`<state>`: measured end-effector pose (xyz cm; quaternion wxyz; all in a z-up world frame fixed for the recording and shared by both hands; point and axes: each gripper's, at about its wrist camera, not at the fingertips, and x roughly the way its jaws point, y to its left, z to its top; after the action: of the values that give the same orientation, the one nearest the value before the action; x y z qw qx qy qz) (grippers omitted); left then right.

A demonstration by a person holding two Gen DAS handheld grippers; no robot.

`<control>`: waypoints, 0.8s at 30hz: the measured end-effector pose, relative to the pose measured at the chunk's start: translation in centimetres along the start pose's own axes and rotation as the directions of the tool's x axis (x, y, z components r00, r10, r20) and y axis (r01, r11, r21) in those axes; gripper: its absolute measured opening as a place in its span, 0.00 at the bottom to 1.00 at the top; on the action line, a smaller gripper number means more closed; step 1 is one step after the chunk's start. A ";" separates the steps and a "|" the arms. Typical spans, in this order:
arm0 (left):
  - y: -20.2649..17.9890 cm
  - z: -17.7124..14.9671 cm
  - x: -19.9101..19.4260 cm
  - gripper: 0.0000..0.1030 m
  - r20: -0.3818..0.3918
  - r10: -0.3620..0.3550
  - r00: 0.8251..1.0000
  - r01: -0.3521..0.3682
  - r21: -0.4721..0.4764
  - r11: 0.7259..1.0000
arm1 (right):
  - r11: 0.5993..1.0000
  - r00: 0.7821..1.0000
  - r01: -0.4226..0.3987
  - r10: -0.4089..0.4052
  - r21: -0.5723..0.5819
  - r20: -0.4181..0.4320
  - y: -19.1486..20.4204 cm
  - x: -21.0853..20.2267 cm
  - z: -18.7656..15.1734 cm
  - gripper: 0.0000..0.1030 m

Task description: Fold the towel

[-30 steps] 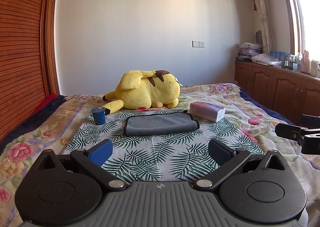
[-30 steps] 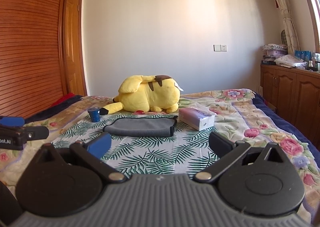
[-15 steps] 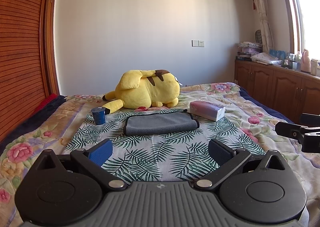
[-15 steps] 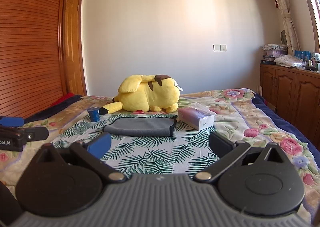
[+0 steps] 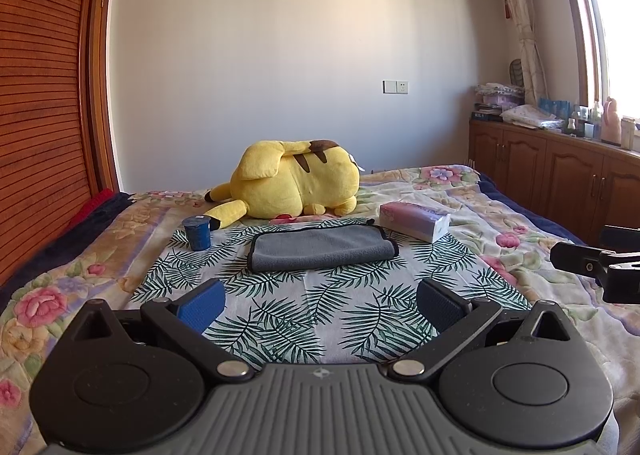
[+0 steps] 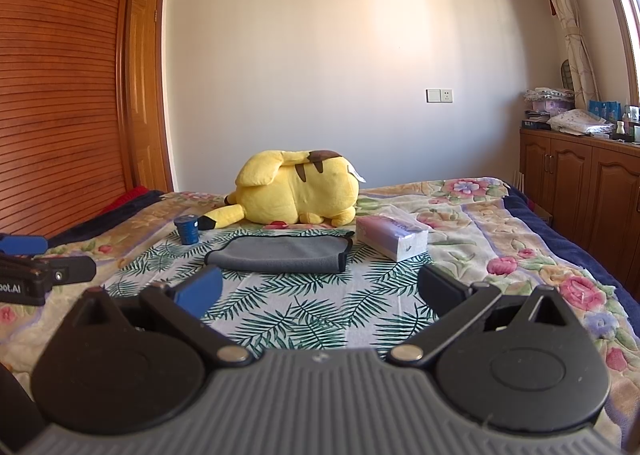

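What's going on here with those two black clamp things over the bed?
A person holds a gripper in each hand, set to fold the grey towel lying on the palm-leaf cloth. Neither the left gripper nor the right gripper touches it; both hover short of it, jaws open and empty. A yellow plush, a blue cup and a tissue pack sit around the towel.

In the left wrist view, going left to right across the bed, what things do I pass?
Blue cup → gray towel → tissue pack → right gripper at the far right edge.
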<state>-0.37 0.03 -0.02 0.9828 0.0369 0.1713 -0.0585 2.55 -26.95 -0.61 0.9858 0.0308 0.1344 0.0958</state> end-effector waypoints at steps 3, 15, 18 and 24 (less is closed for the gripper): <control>0.0 0.0 0.0 0.84 0.001 0.000 1.000 0.000 0.001 1.000 | 1.000 1.000 0.000 0.000 0.000 0.001 0.0 0.0 0.0 1.00; 0.0 0.0 -0.1 0.84 0.002 0.001 1.000 -0.001 0.002 1.000 | 1.000 1.000 0.001 -0.001 -0.001 0.001 -0.1 0.0 0.0 1.00; 0.0 0.0 -0.1 0.84 0.002 0.001 1.000 -0.001 0.003 1.000 | 1.000 1.000 0.001 -0.001 -0.001 0.001 -0.1 0.0 0.0 1.00; -0.1 0.3 -0.1 0.84 0.006 0.001 1.000 -0.001 0.008 1.000 | 1.000 1.000 0.001 -0.001 -0.001 0.001 -0.1 0.0 0.0 1.00</control>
<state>-0.41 -0.06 0.35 0.9832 0.0410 0.1680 -0.0587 2.55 -27.04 -0.64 0.9859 0.0305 0.1342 0.0953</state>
